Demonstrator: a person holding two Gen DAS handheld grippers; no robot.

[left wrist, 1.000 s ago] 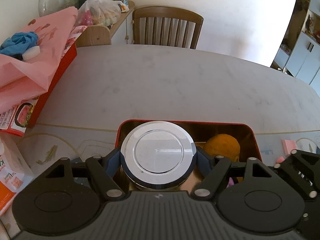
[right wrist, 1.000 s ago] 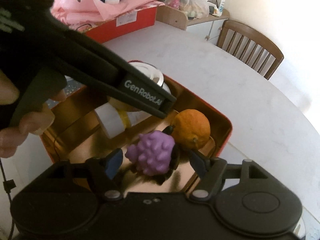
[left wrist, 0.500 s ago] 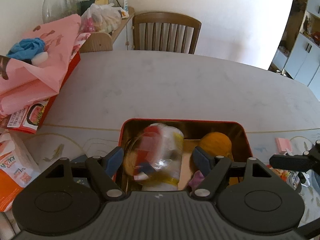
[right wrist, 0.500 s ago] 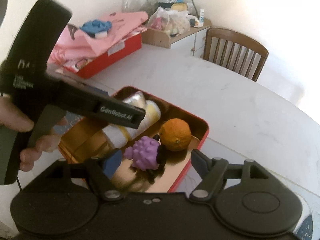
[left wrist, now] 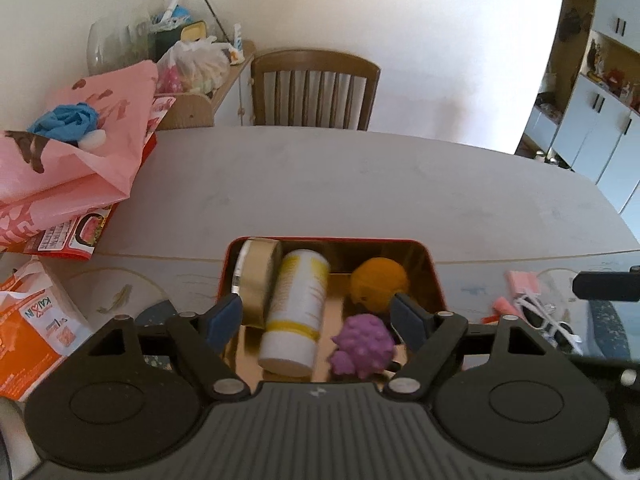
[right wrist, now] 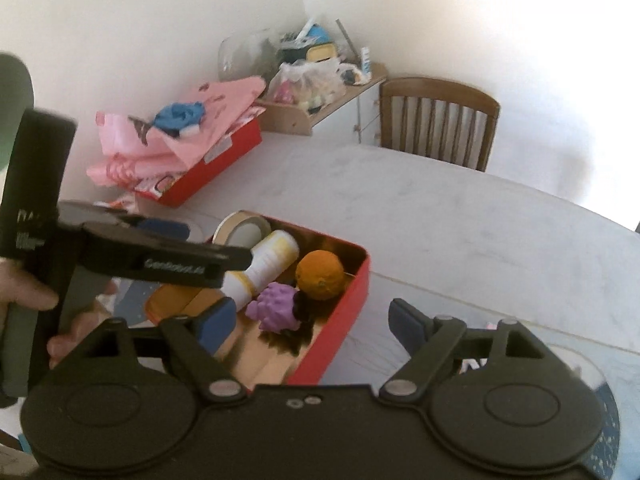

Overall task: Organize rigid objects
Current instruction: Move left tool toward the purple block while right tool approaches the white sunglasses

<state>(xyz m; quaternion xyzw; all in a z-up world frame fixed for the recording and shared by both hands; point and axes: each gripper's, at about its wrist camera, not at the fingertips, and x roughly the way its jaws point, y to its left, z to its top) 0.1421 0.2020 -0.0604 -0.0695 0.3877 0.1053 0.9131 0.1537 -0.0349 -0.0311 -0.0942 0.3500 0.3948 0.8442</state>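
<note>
A red tin [left wrist: 434, 264] with a gold inside sits on the table. In it lie a white and yellow bottle [left wrist: 296, 308], a silver-lidded jar [left wrist: 256, 276] on its side, an orange [left wrist: 378, 284] and a purple knobbly toy [left wrist: 362, 344]. My left gripper [left wrist: 316, 316] is open and empty above the tin's near side. My right gripper [right wrist: 308, 320] is open and empty above the tin's near right corner [right wrist: 348, 304]. In the right wrist view the bottle [right wrist: 268, 264], orange [right wrist: 320, 274] and toy [right wrist: 276, 306] show; the left gripper's body [right wrist: 160, 258] hides part of the tin.
A red box under pink bags [left wrist: 68, 172] stands at the left. An orange packet [left wrist: 28, 332] lies near left. Pink clips [left wrist: 520, 284] and white sunglasses [left wrist: 548, 320] lie to the right of the tin. A wooden chair [left wrist: 314, 88] stands at the far edge.
My left gripper let go of the silver-lidded jar, which now lies on its side in the tin. Both grippers have drawn back and up from the tin.
</note>
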